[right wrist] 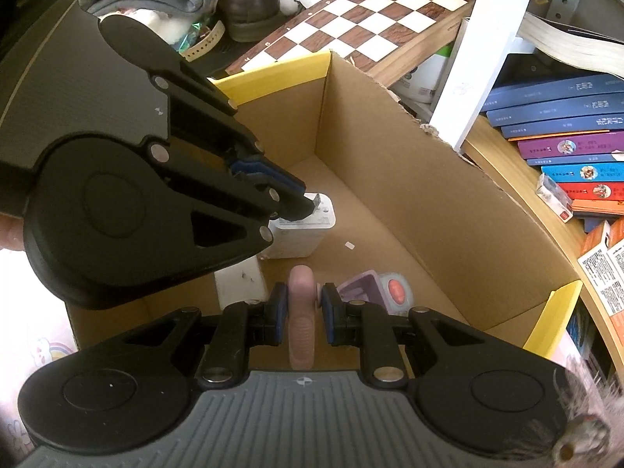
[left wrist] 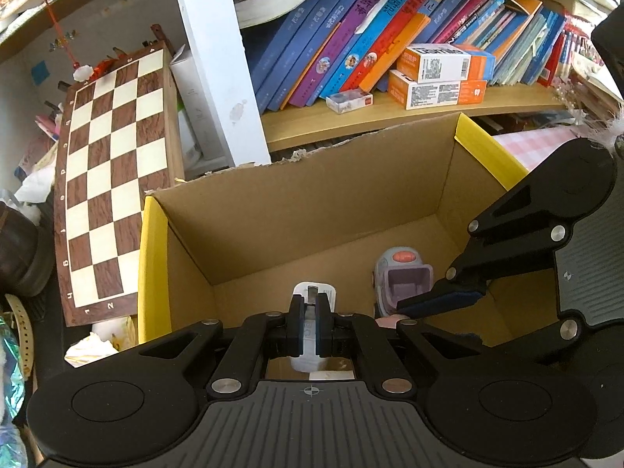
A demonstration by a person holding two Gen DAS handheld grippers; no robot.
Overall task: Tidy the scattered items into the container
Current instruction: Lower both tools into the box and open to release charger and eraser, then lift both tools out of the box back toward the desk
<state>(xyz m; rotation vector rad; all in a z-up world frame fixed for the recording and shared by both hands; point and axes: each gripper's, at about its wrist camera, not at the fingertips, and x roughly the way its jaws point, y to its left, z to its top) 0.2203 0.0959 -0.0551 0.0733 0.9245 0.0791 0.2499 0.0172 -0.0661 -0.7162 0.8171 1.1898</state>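
An open cardboard box with yellow flaps holds a small lilac toy car with an orange button. My left gripper is shut on a white charger plug and holds it inside the box. My right gripper is shut on a pink ridged handle-shaped item, also over the box. In the right wrist view the box shows the charger under the left gripper and the toy car beside my right fingers. The right gripper also shows in the left wrist view.
A chessboard leans left of the box. A wooden shelf behind it carries books and orange-white cartons. A white post stands behind the box. A shoe, clothes and a watch strap lie beyond the box.
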